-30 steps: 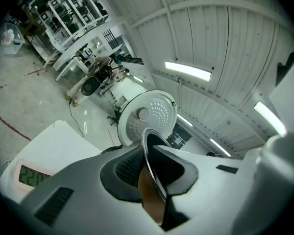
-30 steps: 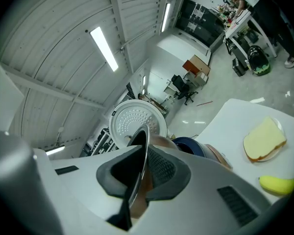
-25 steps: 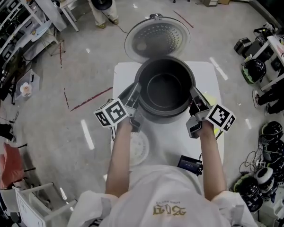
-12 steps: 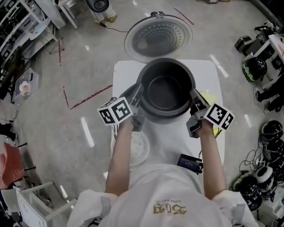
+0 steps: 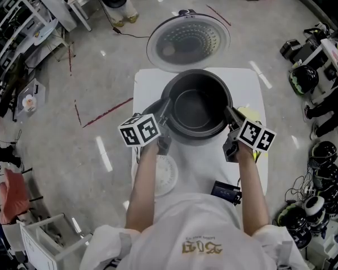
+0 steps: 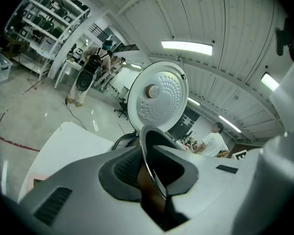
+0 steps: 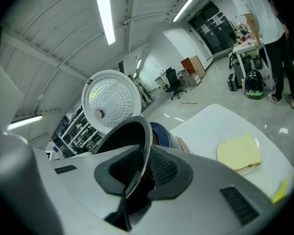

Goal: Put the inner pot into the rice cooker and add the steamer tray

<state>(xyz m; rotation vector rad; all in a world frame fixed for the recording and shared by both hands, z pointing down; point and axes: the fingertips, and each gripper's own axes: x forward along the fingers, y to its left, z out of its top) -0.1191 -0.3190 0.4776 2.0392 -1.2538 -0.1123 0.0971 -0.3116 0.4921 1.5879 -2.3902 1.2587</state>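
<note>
Left gripper (image 5: 165, 108) clamped on inner pot (image 5: 196, 109) rim, right gripper (image 5: 230, 113) jaws just opening around it; one-sided hold could jam the pot tilted in the rice cooker (image 7: 162, 132).

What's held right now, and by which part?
The dark round metal inner pot, by its rim: left gripper clamps it; right gripper's jaws have just been opening, rim between them.
</note>
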